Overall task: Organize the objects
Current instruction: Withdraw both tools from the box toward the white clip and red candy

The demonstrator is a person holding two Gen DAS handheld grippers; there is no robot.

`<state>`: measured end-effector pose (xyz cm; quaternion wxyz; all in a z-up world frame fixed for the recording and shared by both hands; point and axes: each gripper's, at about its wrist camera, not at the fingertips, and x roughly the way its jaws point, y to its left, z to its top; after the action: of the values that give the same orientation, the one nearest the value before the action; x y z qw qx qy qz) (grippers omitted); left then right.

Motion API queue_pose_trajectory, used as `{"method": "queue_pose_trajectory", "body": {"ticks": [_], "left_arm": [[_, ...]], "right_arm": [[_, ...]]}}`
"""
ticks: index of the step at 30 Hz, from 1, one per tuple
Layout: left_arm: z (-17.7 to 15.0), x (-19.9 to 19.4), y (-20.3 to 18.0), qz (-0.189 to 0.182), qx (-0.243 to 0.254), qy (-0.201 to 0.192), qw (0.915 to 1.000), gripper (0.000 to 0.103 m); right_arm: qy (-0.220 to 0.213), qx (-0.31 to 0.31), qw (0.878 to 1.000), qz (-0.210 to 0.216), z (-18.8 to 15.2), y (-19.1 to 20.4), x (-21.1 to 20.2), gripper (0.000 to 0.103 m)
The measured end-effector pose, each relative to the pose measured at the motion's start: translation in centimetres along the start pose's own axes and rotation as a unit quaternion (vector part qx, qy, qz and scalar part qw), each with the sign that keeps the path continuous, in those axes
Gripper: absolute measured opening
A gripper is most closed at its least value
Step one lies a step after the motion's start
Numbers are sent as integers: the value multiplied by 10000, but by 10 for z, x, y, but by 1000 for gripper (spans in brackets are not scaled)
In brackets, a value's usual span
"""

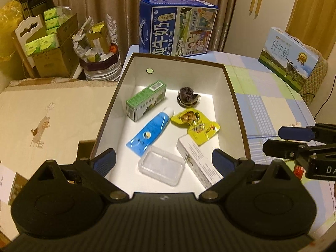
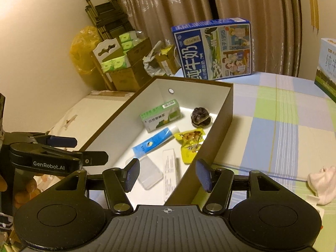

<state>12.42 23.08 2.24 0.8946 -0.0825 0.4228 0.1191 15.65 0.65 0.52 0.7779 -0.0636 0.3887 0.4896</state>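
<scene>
Above the open box on the bench, the left gripper and right gripper are tilting downward side by side, fingers spread apart and gripping nothing.

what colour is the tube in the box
Blue with a white cap; the tube shows best in the left wrist view, lying in the box.

one box holding six items; two milk cartons.
</scene>
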Motion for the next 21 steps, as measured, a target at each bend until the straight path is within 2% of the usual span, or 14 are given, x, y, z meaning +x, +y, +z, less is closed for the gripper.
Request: {"method": "queue_pose_trajectory", "body": {"ticks": [21], "left_arm": [[-60,-23,-66,83,-138,398,9991,96]], "right_arm": [[508,36,9984,255,-49,-33,-47,57]]}}
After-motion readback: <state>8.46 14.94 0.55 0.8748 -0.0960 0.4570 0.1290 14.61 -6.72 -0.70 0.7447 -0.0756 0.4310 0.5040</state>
